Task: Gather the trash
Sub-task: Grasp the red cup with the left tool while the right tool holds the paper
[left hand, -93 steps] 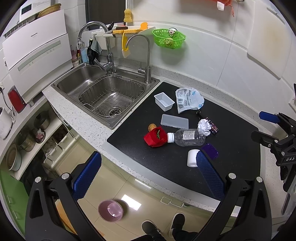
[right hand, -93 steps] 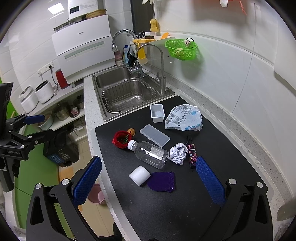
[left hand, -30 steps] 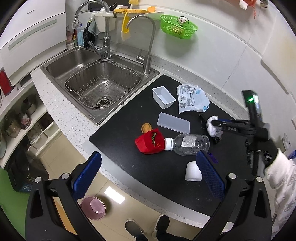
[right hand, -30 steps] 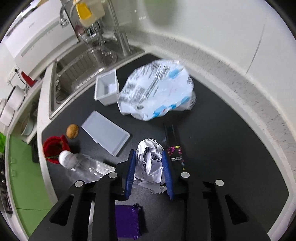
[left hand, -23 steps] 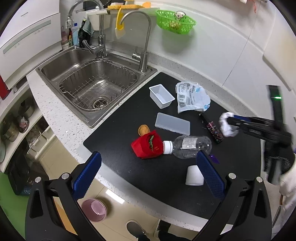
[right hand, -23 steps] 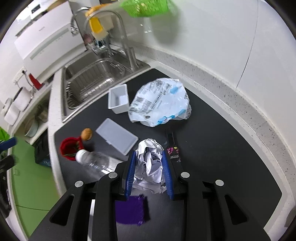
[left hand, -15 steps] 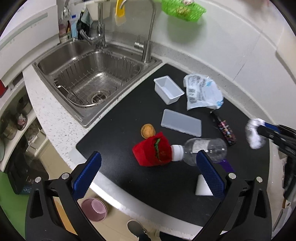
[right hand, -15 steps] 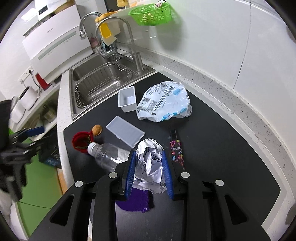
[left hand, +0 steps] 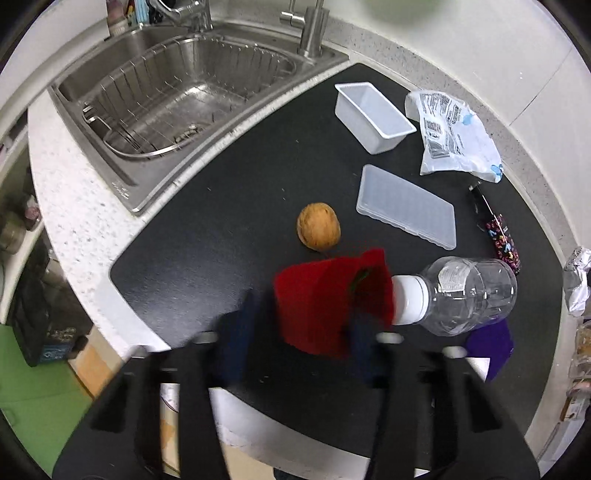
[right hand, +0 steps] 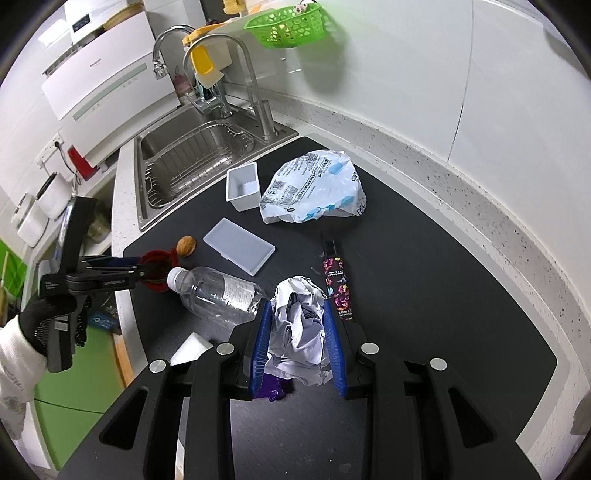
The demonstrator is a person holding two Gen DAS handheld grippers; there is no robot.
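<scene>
Here the left gripper (left hand: 301, 332) is smeared by blur in its own view; its jaws are closing around a red cup (left hand: 328, 301) on the black mat (left hand: 207, 236), though whether the pads press it yet is hard to tell. The cup hides part of the clear bottle (left hand: 458, 295), whose cap touches it. A walnut (left hand: 318, 231) lies just beside the cup. Only the right wrist view shows the right gripper (right hand: 298, 345) clamped on a crumpled paper ball (right hand: 297, 332), which covers most of a purple scrap (right hand: 271, 389). That view alone shows the gloved hand (right hand: 44, 317) and green basket (right hand: 286, 26).
</scene>
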